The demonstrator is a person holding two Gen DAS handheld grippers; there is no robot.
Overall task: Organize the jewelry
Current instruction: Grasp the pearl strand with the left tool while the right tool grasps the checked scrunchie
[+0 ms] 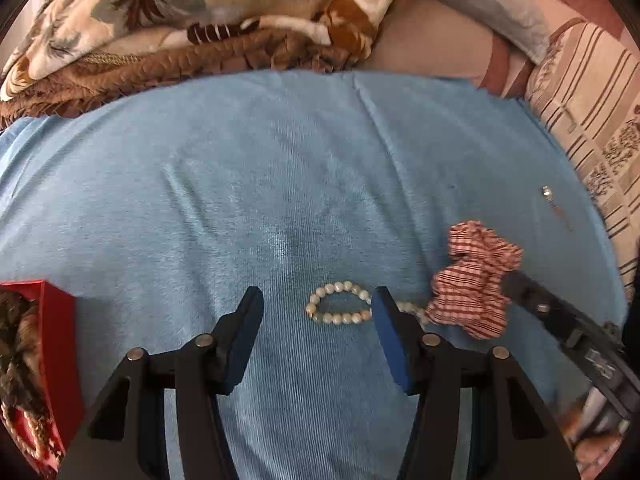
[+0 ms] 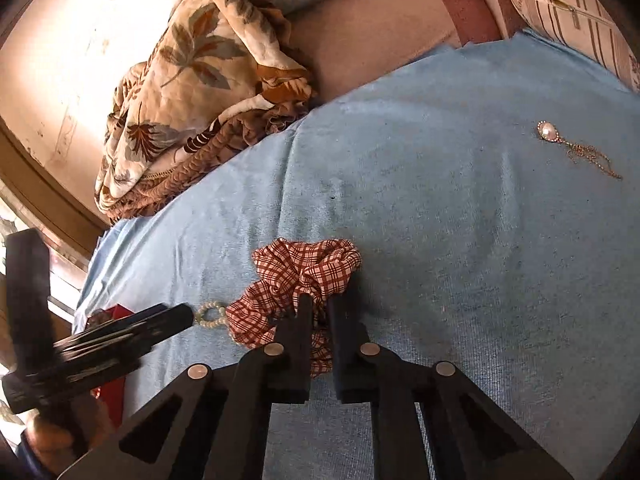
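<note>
Left gripper (image 1: pixel 316 304), bottom centre of the left wrist view: jaws spread wide above the blue cloth (image 1: pixel 280 160), nothing between them. Just beyond the fingertips, at lower centre, lies a pearl bracelet (image 1: pixel 338 304), its right end hidden behind the right finger and running under the scrunchie (image 1: pixel 474 280). Red box (image 1: pixel 60 344), lower left edge, holds more jewelry, partly cut off by the frame.

Right gripper (image 2: pixel 320 308), bottom centre of the right wrist view: jaws nearly together, clamped on the near fold of the checked scrunchie (image 2: pixel 304 276), which rests bunched on the cloth (image 2: pixel 440 220). To its left, the bracelet (image 2: pixel 212 316) touches the scrunchie's edge, with the left gripper's finger just beside it. Pendant (image 2: pixel 548 132) with a thin chain lies well apart, upper right. Floral blanket (image 2: pixel 192 80) is heaped at the cloth's far edge, upper left; striped cushion (image 2: pixel 568 8) sits at upper right.
</note>
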